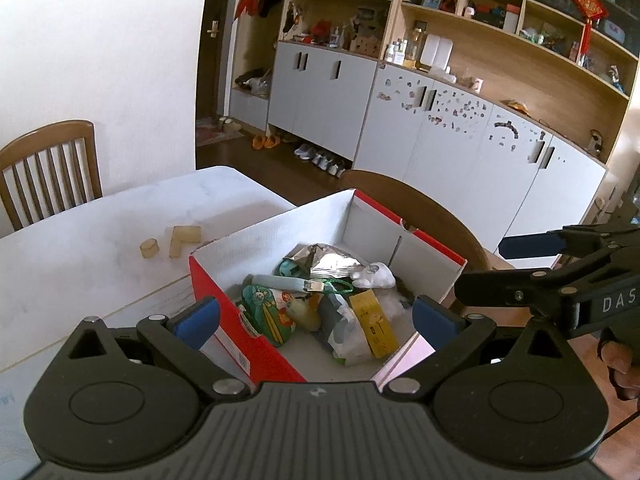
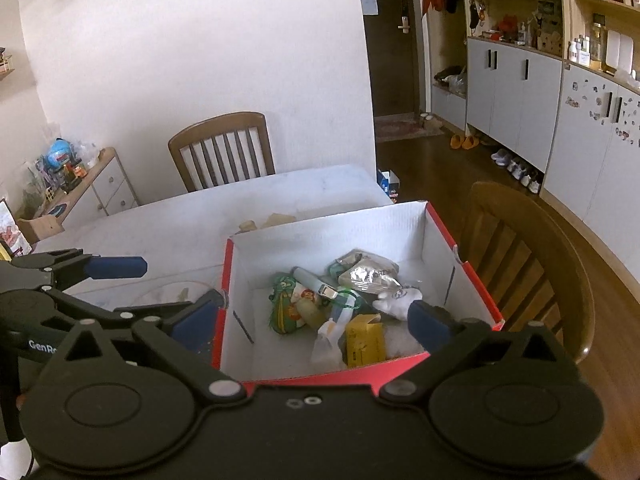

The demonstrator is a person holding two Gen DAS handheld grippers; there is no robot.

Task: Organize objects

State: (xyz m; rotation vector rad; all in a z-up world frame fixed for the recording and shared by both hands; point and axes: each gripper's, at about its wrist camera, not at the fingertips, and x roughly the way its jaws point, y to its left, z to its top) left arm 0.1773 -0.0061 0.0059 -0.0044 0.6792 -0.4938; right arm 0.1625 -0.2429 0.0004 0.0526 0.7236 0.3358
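**Open box of small items on a table, with both grippers held above its near side**

A red cardboard box (image 1: 256, 332) with a white interior stands lidless on a pale table (image 1: 100, 240), close to the table's right-hand edge. Its contents lie heaped in the middle of the floor: a crumpled silver foil packet (image 1: 332, 260) toward the far wall, a green printed pouch (image 1: 266, 314) at the left of the heap, a pale blue clip-ended bar (image 1: 280, 283) above the pouch, a yellow carton (image 1: 374, 324) toward the near side, and a white soft figure (image 1: 376, 276) at the right. The box floor nearest the far wall is bare.

The left gripper (image 1: 316, 316) hangs over the near left corner, jaws wide apart with nothing between the blue pads. The right gripper (image 2: 316, 318) hangs over the near wall, jaws likewise wide and empty; the two stand side by side, apart.

Outside the box, two pale tan blocks (image 1: 172, 242) lie on the tabletop beyond its far left corner, clear of its wall. The remaining tabletop to the left is open. A wooden chair (image 2: 532, 264) stands just beside the box's right wall; a second chair (image 2: 224, 152) stands at the table's far side.
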